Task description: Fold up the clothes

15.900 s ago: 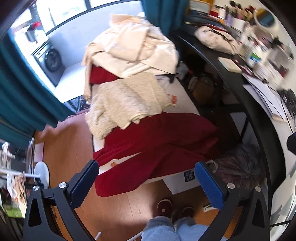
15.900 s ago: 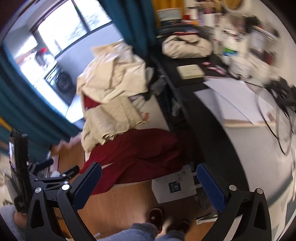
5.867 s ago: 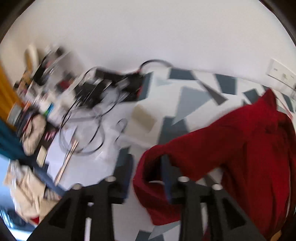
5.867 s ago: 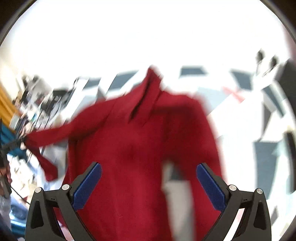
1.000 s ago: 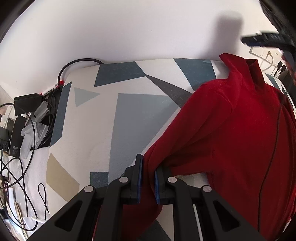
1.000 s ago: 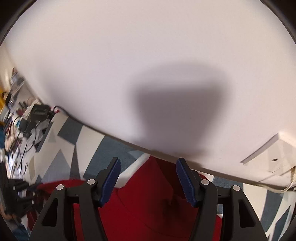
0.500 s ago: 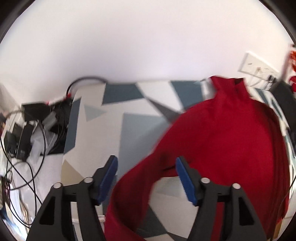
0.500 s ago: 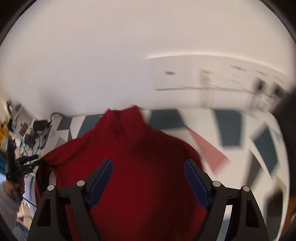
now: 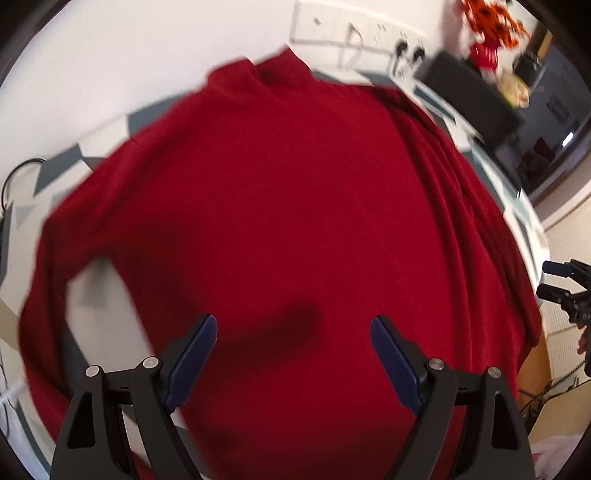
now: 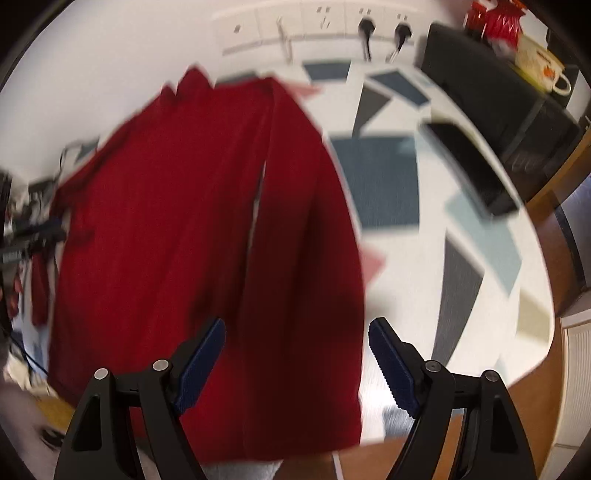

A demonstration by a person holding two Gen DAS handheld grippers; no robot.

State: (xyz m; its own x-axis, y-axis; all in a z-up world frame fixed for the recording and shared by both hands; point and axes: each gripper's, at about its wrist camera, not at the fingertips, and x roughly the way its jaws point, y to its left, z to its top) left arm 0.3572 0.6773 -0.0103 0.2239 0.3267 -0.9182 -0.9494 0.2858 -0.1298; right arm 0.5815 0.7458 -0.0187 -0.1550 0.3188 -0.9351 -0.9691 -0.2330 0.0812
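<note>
A red high-collared sweater (image 9: 288, 192) lies spread on the patterned tablecloth (image 10: 388, 177), collar toward the wall. My left gripper (image 9: 293, 325) hangs over the sweater's lower body. Its jaws are opening and nothing is between them. The left sleeve (image 9: 40, 295) bends down along the table's left side. In the right wrist view the sweater (image 10: 166, 206) fills the left half, with its right sleeve lying along the body. My right gripper (image 10: 296, 326) is open above the hem's right part and grips nothing. Each gripper shows at the edge of the other's view.
Wall sockets (image 10: 321, 22) with plugs run along the back wall. A black box (image 10: 491, 85) with a mug (image 10: 543, 70) on it stands at the back right, and a flat black device (image 10: 469, 162) lies on the cloth. Cables (image 9: 14, 173) hang at the left.
My left gripper has let go of the left sleeve, opened wide and swung right over the sweater's body. My right gripper has widened and moved from the collar to the hem's right side.
</note>
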